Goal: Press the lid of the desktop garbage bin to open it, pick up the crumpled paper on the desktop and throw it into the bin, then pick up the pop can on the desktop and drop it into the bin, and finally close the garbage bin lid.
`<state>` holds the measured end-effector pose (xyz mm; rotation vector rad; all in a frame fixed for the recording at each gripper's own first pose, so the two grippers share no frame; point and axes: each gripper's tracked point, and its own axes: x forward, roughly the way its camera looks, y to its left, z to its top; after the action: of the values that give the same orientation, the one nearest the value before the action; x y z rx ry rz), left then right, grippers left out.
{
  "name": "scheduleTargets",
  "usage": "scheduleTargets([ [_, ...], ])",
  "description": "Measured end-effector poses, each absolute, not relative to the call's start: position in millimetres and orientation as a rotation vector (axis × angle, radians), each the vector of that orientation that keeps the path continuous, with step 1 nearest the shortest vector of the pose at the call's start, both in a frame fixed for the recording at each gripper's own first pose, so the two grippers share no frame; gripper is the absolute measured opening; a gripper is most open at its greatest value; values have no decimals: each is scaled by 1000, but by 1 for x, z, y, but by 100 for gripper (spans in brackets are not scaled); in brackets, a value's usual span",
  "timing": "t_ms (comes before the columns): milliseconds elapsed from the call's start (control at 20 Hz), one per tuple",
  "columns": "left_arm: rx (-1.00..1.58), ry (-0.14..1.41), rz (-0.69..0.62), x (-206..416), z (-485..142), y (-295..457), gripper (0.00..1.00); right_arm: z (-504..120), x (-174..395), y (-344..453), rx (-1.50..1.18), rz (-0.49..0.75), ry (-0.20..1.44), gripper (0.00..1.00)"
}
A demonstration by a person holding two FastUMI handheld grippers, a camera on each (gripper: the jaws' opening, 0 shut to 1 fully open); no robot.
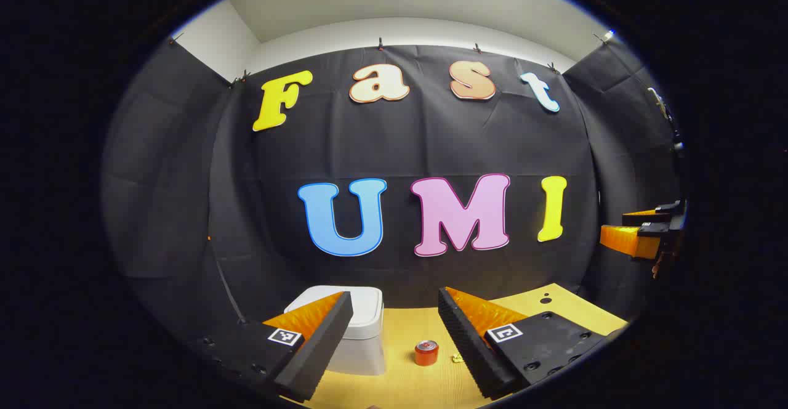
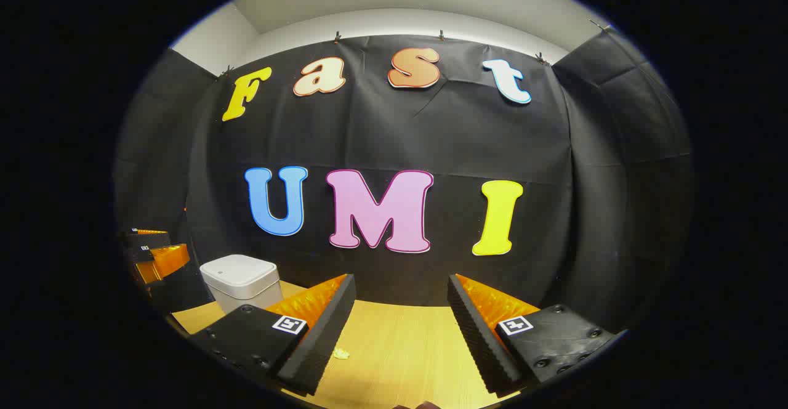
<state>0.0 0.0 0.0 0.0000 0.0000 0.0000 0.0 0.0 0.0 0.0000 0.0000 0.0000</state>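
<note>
White plastic lidded bin [image 1: 354, 326], lower left of left gripper view: lid down, stiff; press top. Red pop can [image 1: 426, 353], lower centre, upright on wooden desk [image 1: 400, 378]: light, slippery; grip sides. Both jaws spread, empty.

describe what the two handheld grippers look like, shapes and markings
The left gripper and the right gripper each end in two wedge-shaped jaws with ribbed inner faces. Each jaw is carried on a black block with screw holes and a small square black-and-white tag.
</note>
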Motion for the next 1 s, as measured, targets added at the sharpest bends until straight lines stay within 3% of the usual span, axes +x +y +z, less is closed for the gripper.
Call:
scheduleTargets([
  [200,2,4,2,-4,0,-1,93,3,-3,5,-22,15,-9,100],
  [250,1,3,2,-4,0,-1,93,3,-3,6,-27,18,-13,96],
  [350,-4,-4,-4,-5,1,-2,93,3,-4,7,-31,21,-17,100],
  [1000,10,-37,-5,-21,9,2,93,6,-14,15,-47,38,-24,96],
])
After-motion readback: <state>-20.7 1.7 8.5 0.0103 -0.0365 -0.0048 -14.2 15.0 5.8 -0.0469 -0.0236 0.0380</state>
